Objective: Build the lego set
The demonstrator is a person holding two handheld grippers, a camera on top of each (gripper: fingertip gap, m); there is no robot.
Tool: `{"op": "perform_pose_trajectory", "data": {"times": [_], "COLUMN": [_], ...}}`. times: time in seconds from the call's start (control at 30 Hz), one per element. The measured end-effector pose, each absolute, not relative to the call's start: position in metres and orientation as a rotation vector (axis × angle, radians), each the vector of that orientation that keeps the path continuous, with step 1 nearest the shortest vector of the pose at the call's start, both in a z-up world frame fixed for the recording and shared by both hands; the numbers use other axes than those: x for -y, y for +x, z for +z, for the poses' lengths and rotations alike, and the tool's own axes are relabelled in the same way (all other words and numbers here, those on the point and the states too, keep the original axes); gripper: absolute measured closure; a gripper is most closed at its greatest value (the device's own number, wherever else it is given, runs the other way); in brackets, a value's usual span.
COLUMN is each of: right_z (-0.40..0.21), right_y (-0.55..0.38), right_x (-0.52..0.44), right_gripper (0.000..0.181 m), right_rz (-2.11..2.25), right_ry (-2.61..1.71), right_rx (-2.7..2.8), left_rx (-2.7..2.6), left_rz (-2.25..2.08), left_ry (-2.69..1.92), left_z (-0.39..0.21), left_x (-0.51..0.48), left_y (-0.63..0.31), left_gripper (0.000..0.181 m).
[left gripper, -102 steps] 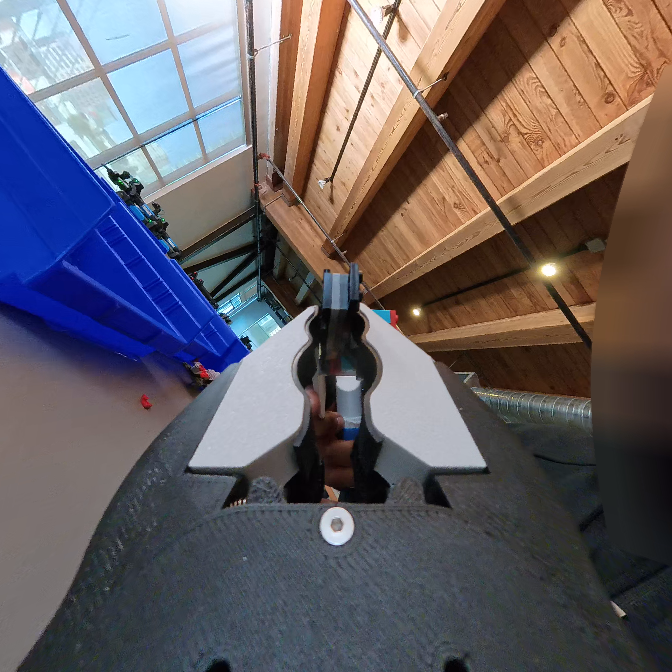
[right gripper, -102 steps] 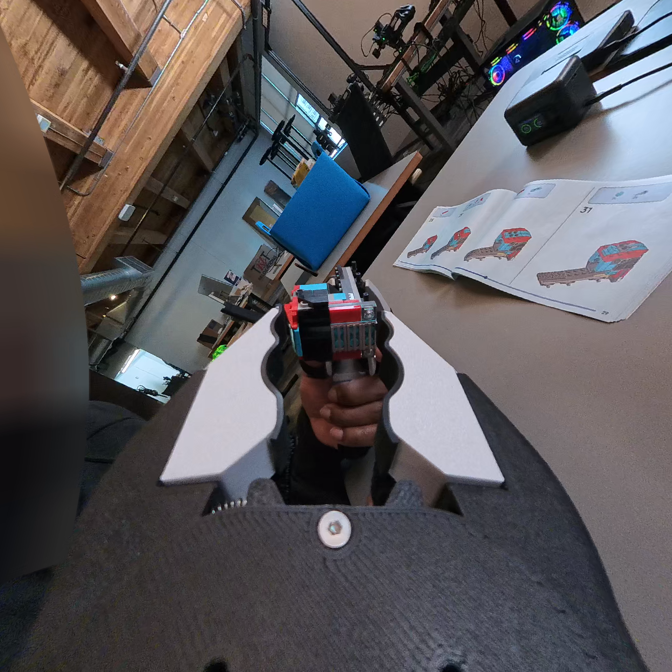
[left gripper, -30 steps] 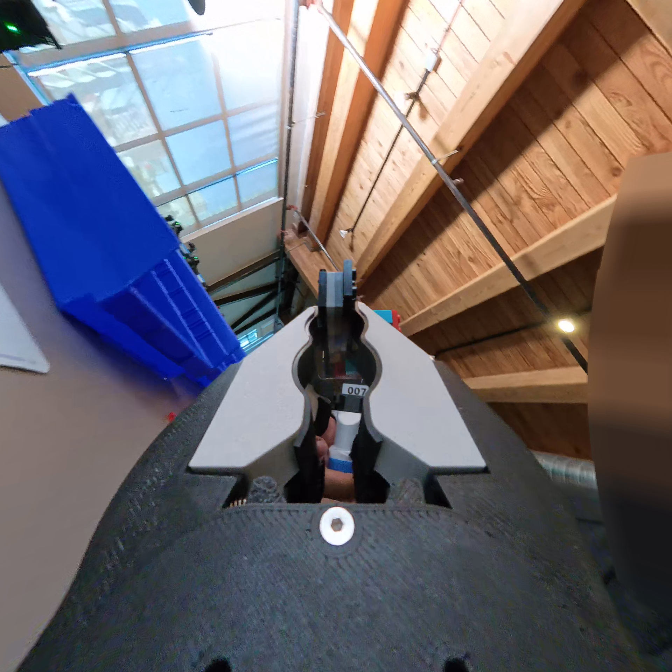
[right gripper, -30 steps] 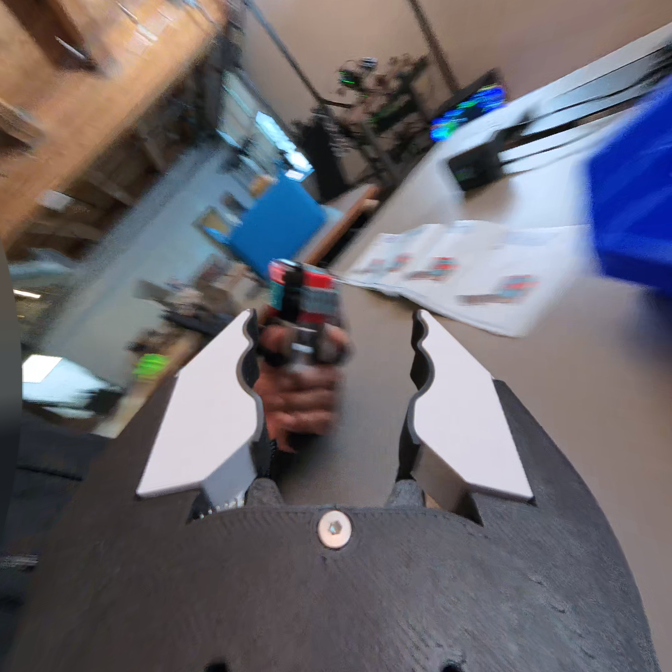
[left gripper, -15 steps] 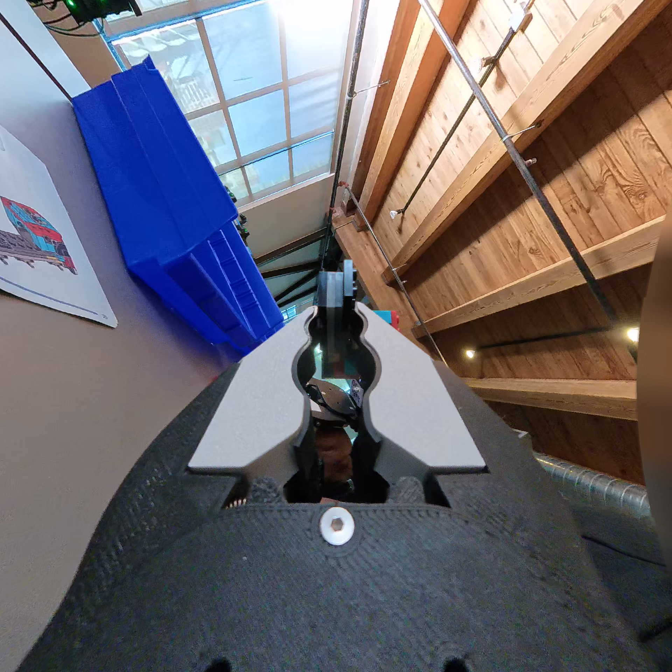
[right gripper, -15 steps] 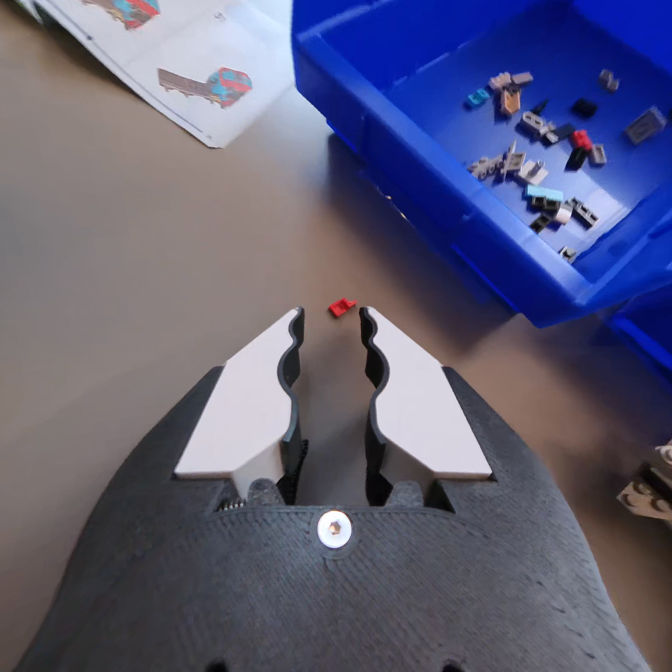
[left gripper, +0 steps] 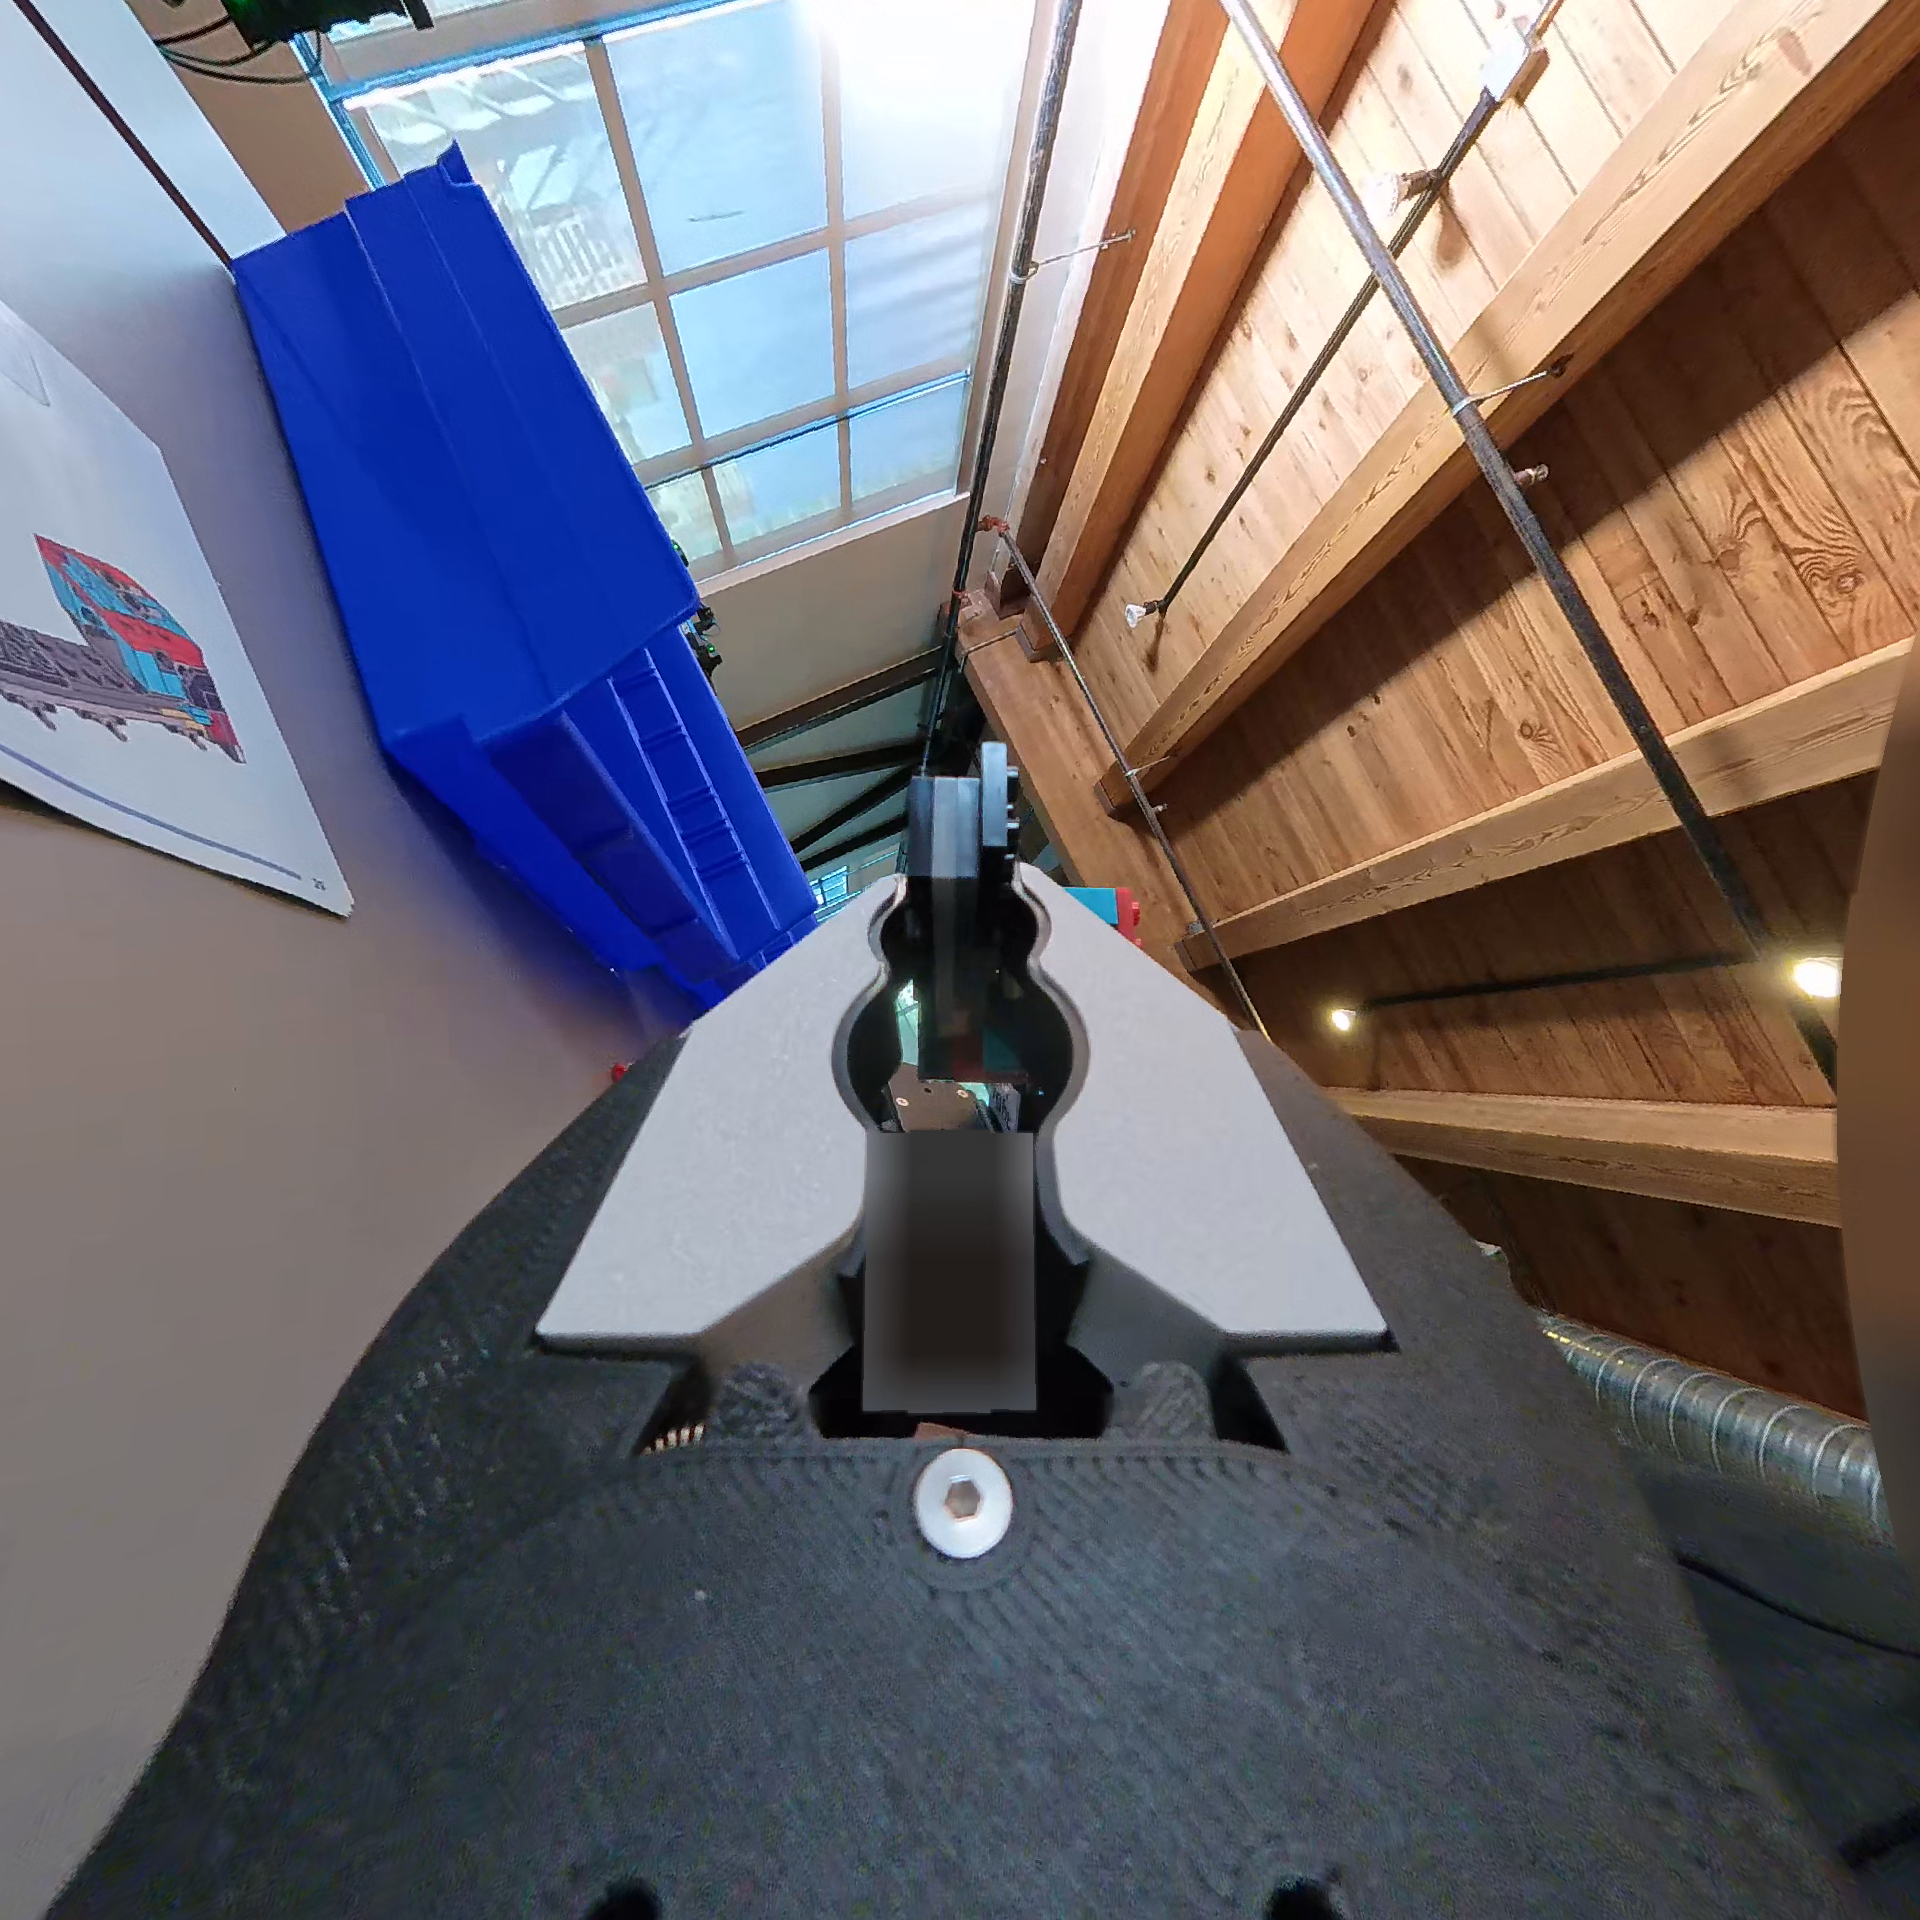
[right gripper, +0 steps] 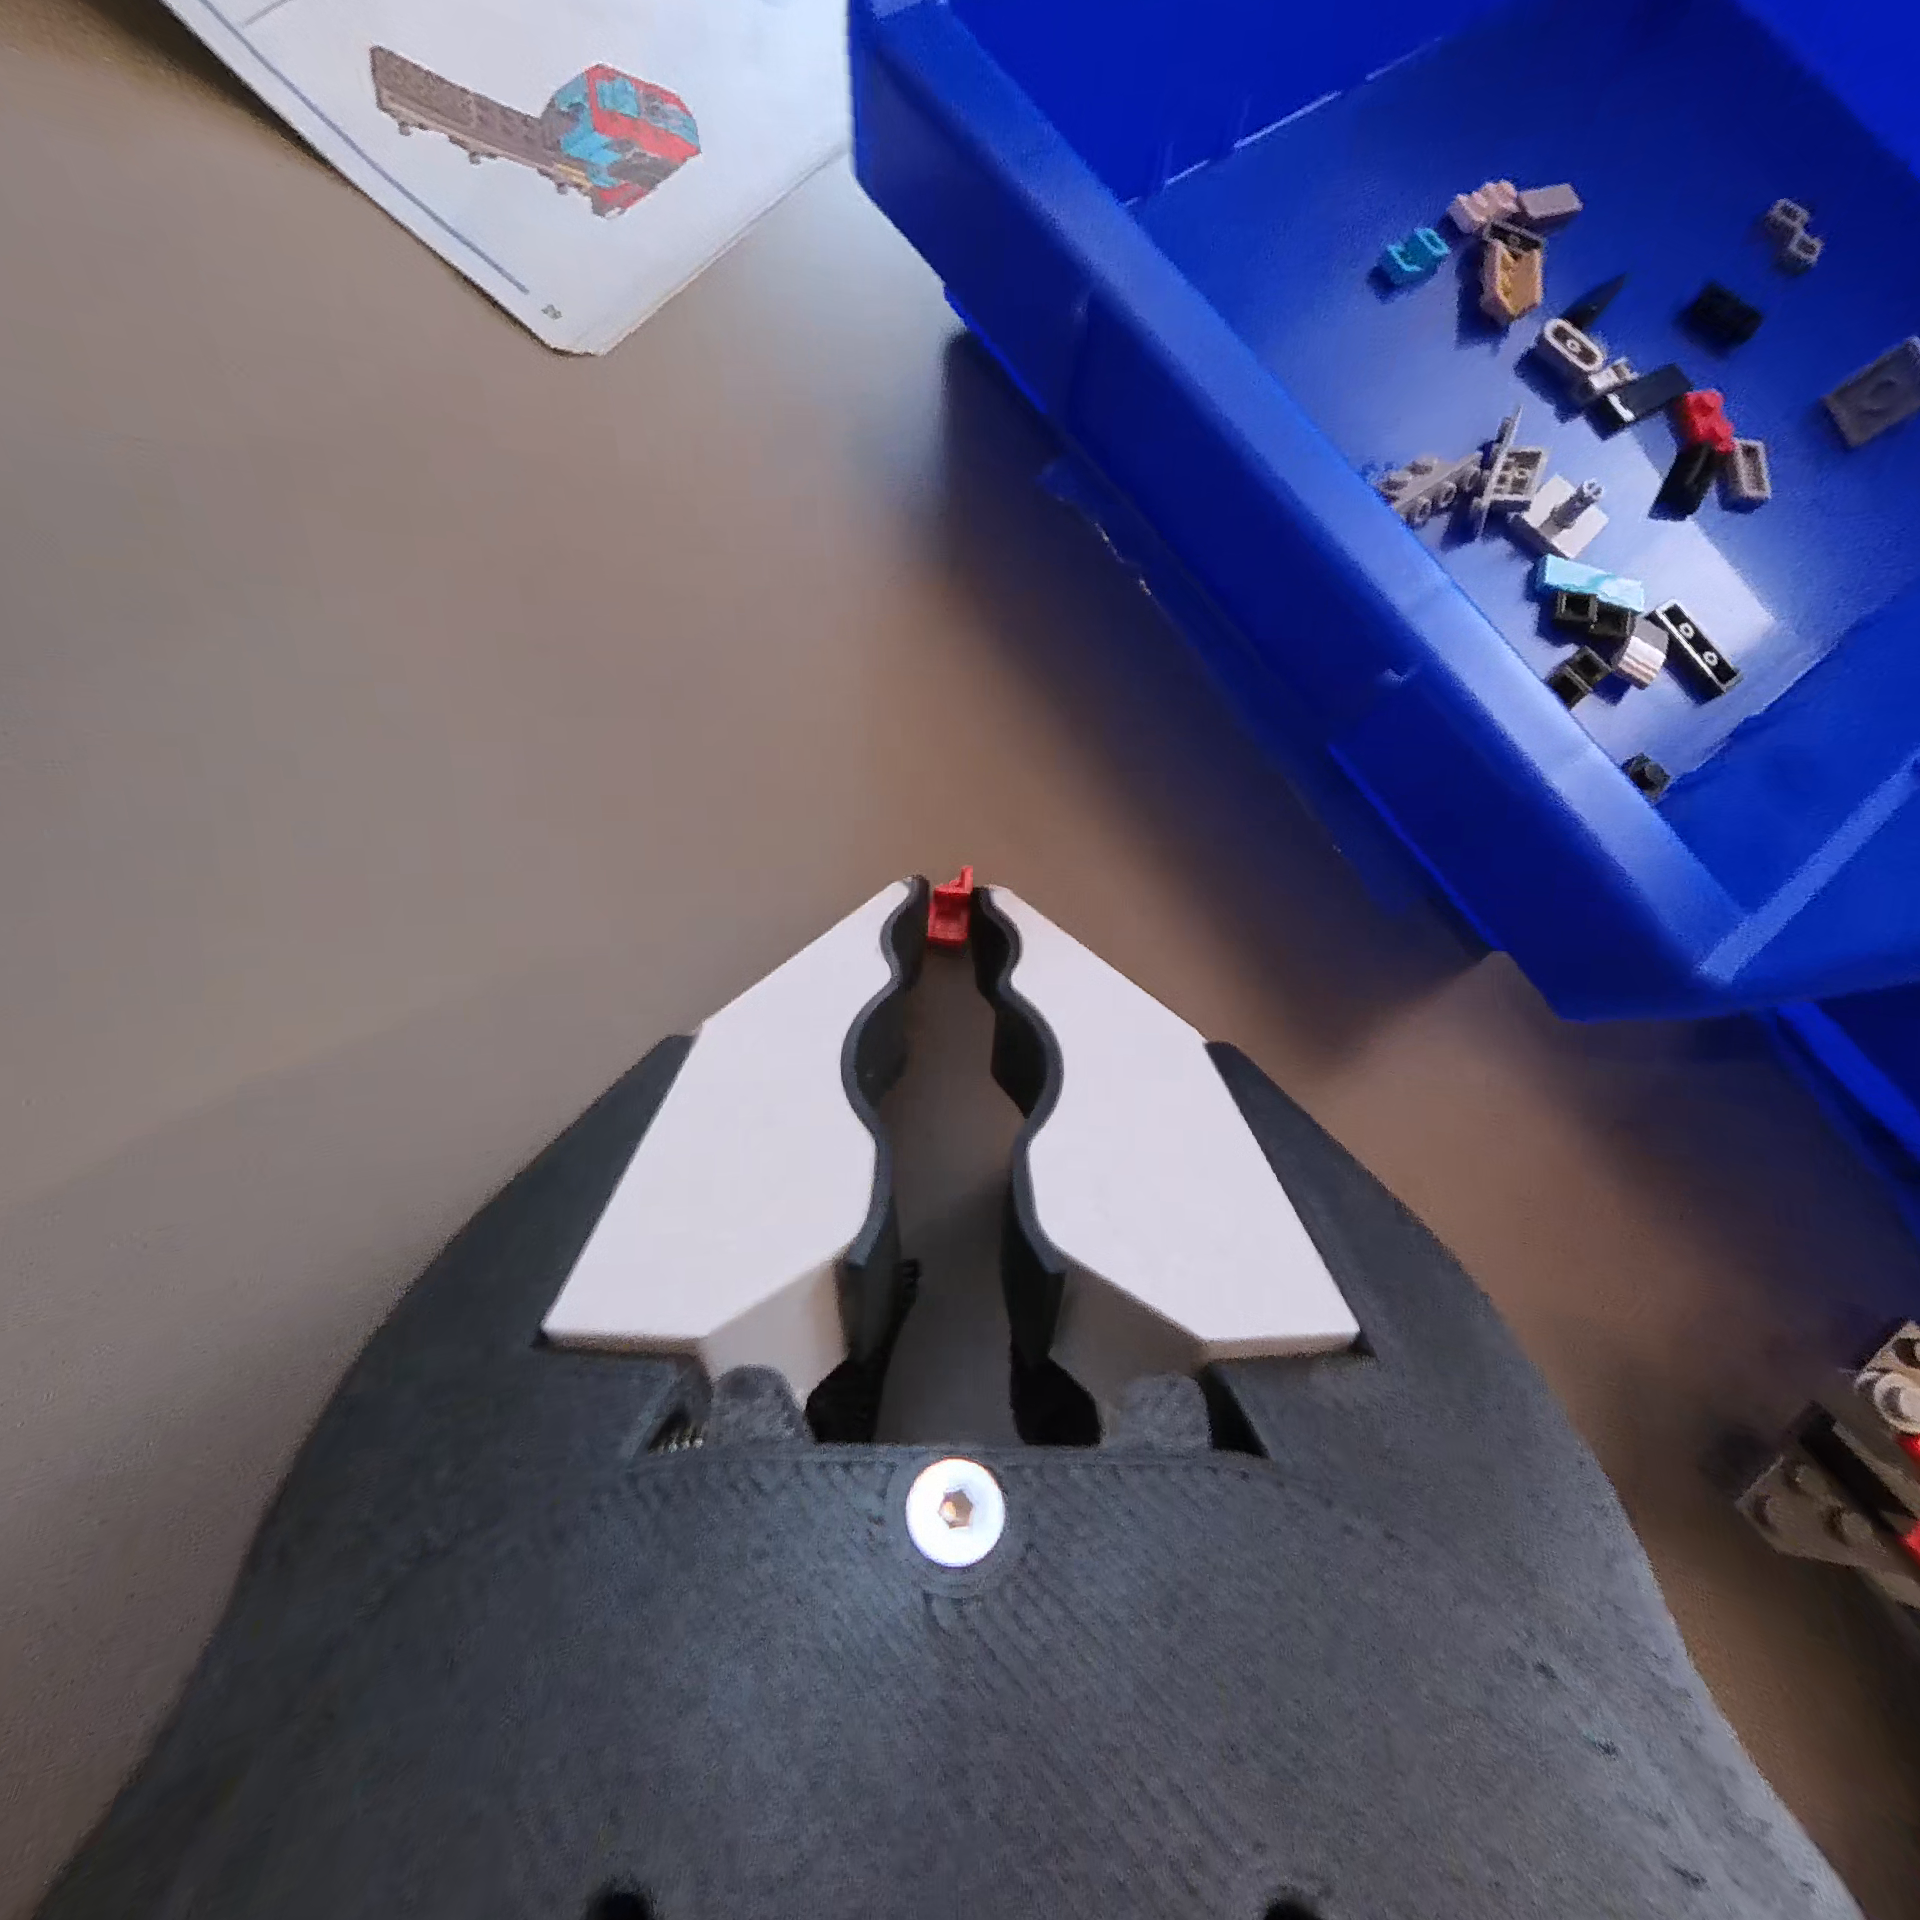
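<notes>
Red piece (right gripper: 949,914): pinched at the tips of your right gripper (right gripper: 951,902), just above the brown table (right gripper: 416,727).
Left gripper (left gripper: 961,894): clenched on the dark lego build (left gripper: 961,831), raised toward the wooden ceiling (left gripper: 1558,520).
Blue bin (right gripper: 1195,343): loose pieces inside, right of your tips.

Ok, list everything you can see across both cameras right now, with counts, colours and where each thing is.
Red piece: one, pinched at the right gripper's tips.
Lego assembly: one, dark, clamped in the left gripper.
Bin: blue, upper right on the table, holding loose pieces, many, mixed grey, black, teal and red.
Instruction booklet: one, white, upper left.
Partial build: one, grey and red, right edge.
Right gripper: shut.
Left gripper: shut.
</notes>
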State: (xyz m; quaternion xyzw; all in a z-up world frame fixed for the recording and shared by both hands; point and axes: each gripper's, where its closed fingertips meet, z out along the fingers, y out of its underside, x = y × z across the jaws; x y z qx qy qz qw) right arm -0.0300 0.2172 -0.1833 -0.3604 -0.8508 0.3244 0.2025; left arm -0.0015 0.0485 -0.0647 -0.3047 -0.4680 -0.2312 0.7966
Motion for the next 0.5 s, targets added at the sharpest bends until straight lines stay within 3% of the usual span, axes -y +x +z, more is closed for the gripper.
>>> {"op": "perform_pose_trajectory", "data": {"times": [0.03, 0.5], "right_z": [-0.181, -0.162], "right_y": [-0.027, 0.026], "right_x": [-0.214, -0.163], "right_gripper": [0.174, 0.174], "right_rz": [0.920, 0.728], "right_ry": [-0.976, -0.503], "right_rx": [2.387, 2.727], "left_rx": [1.005, 1.143], "left_rz": [-0.498, -0.450], "left_ry": [-0.654, -0.764], "left_z": [-0.065, -0.090], "left_x": [-0.048, -0.055], "left_y": [-0.001, -0.007], "left_gripper": [0.166, 0.166]}}
